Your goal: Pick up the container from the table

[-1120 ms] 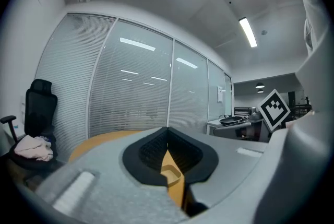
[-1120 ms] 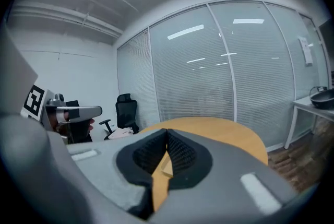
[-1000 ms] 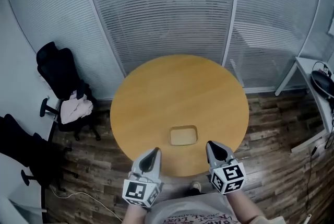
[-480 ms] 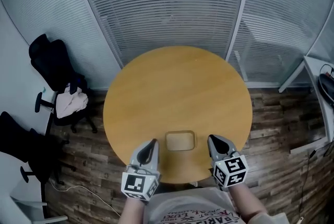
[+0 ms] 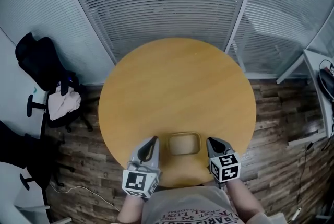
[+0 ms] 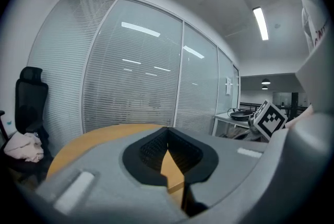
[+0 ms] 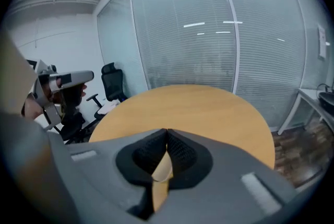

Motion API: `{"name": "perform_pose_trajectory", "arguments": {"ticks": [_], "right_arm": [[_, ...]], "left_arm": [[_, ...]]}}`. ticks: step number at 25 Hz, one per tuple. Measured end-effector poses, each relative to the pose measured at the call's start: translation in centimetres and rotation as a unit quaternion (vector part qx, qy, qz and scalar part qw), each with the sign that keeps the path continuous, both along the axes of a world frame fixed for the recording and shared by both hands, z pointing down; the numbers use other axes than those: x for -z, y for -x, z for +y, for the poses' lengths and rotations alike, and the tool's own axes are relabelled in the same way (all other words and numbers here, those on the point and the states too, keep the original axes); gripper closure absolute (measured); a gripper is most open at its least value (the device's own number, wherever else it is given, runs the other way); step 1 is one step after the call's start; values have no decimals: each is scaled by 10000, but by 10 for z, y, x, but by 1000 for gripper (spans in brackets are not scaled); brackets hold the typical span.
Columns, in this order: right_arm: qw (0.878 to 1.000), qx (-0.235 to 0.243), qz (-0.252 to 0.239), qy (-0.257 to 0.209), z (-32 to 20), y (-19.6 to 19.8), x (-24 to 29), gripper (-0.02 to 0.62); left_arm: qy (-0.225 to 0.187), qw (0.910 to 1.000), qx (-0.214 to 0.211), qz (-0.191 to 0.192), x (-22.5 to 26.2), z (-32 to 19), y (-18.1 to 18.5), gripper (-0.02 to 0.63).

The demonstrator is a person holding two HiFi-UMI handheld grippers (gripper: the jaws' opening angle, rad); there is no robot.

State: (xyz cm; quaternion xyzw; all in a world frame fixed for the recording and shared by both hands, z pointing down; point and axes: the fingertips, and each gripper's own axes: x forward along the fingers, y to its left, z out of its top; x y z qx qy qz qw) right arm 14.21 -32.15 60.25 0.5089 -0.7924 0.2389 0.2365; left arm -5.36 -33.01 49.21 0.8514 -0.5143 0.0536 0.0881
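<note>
Container (image 5: 183, 144) on table (image 5: 177, 82) between my left gripper (image 5: 153, 141) and right gripper (image 5: 211, 141); both jaws together, empty. Judged light, thin-walled, may flex: take by opposite rims.

You face a round table (image 5: 177, 87) on a wood-plank floor (image 5: 282, 134), blind-covered glass walls (image 5: 156, 3) behind it, office chairs (image 5: 39, 58) left, a white desk (image 5: 314, 69) right.

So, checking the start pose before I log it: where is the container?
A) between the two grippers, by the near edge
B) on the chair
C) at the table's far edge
A: in the head view the container lies on the round table between the left gripper and the right gripper.
</note>
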Motion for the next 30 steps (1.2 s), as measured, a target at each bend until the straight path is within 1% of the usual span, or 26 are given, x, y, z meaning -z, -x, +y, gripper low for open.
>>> {"name": "perform_pose_trajectory", "arguments": {"ticks": [3,4,5,7,10,13,17,24,26,28,30], "right_arm": [[9980,77,165,601,-6,2,-40,592],[9966,113,191,798,-8,3,-52,580],[9948,142,220,985,-9,6,-65,552],[9906,157,299,1326,-11,9,-88,538],[9838,79,366,1755,-13,6,-116,508],[9777,-17,352,2070,-15,6,-137,503],[9698,-147,432,2396,-14,9,-158,503],[9601,-353,497,2730,-10,8,-183,503],[9586,-375,528,2774,-7,8,-186,528],[9581,-387,581,2778,-5,9,-186,569],[9584,-404,626,2756,-6,11,-187,583]], "left_arm": [[101,9999,40,-23,-12,-8,4,600],[145,9999,62,-30,-15,-11,7,600],[196,9998,90,-29,-18,-13,10,600],[292,9995,126,-14,-26,-15,16,600],[392,9991,164,-22,-35,-19,18,600],[481,9986,200,-44,-42,-23,20,600],[550,9983,200,-31,-47,-27,24,600],[555,9983,163,-57,-50,-29,27,600],[569,9982,167,-52,-50,-28,28,600],[590,9981,179,-35,-51,-28,30,600],[596,9981,171,-32,-52,-29,31,600]]}}
